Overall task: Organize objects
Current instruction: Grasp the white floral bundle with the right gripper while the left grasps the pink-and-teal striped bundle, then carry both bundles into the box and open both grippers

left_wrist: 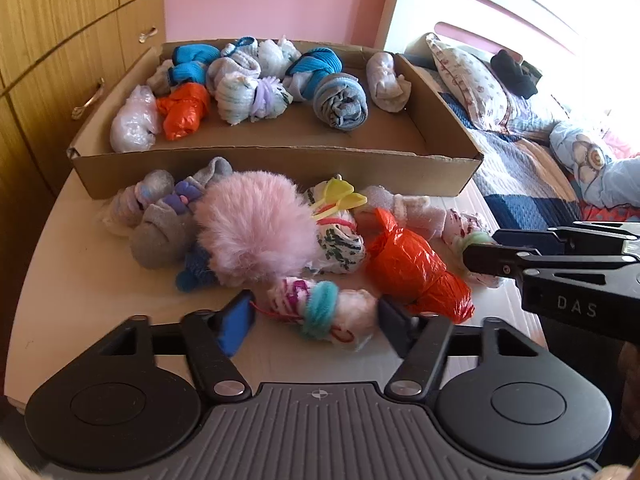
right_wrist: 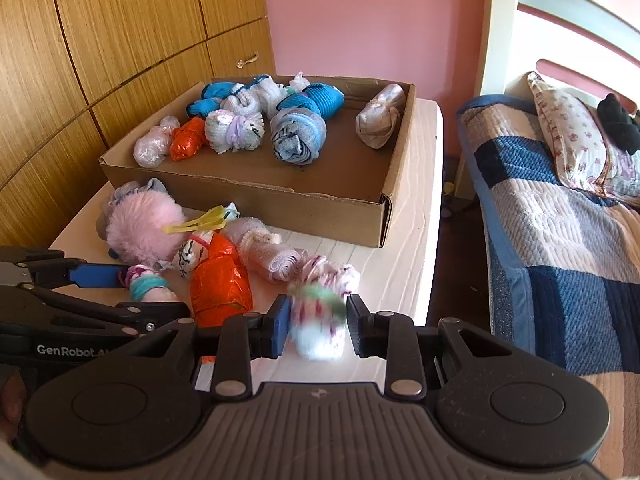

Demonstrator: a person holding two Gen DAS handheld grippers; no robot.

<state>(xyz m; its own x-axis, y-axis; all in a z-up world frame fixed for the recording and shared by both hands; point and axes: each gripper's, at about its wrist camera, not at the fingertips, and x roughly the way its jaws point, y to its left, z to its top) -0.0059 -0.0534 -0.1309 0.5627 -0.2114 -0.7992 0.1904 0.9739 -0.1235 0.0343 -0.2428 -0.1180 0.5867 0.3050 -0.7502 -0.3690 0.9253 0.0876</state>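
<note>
pink wall behind; only right wrist shows cardboard box (right_wrist: 260, 196) side corner.

Daylight floods in above the bed (left_wrist: 520, 152), overexposed there; fisheye edges curve; nearest bundle (right_wrist: 320, 320) motion-blurred.

Pretty clearly someone's bedroom at home. There's a bed (right_wrist: 560, 240) with a patchwork quilt (right_wrist: 568, 280) and a flowery pillow (right_wrist: 568, 136), pink walls (right_wrist: 360, 16), and a wooden wardrobe (right_wrist: 100, 40) with little metal handles. A cardboard box (left_wrist: 280, 168) of rolled-up socks (left_wrist: 340, 100) sits on a small white table (right_wrist: 416, 240) next to the bed.
</note>
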